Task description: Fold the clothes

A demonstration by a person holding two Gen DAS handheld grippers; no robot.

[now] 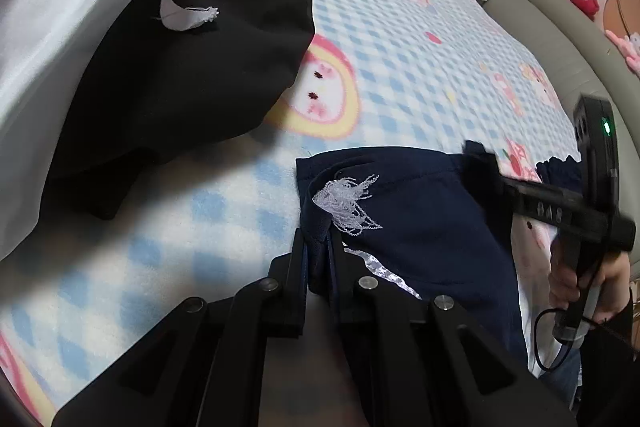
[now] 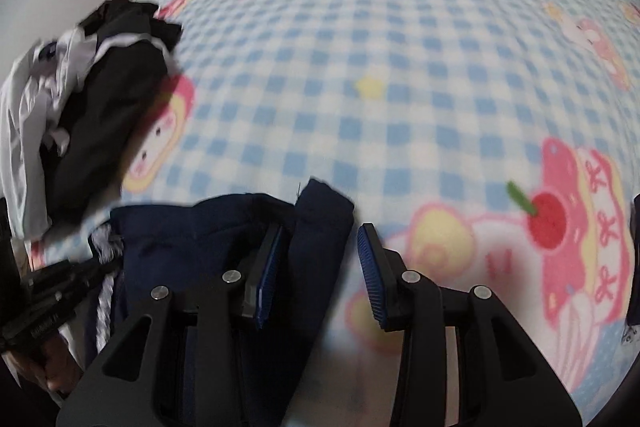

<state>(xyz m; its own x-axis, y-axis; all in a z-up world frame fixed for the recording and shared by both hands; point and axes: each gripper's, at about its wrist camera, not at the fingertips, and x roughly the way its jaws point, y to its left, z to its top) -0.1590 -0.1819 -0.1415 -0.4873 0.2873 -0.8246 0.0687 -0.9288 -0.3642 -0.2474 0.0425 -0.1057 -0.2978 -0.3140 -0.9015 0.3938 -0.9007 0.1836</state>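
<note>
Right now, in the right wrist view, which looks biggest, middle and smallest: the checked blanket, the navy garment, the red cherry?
1. Checked blanket: fills most of the view.
2. Navy garment: looks middle-sized, though it lies close to the camera and the open right tongs, so it looks larger than it may be.
3. Red cherry: smallest.

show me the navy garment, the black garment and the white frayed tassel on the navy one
navy garment (image 1: 432, 223), left wrist view, flat middle
black garment (image 1: 192, 75), left wrist view, centre of mound
white frayed tassel (image 1: 348, 201), left wrist view, middle of threads
</note>
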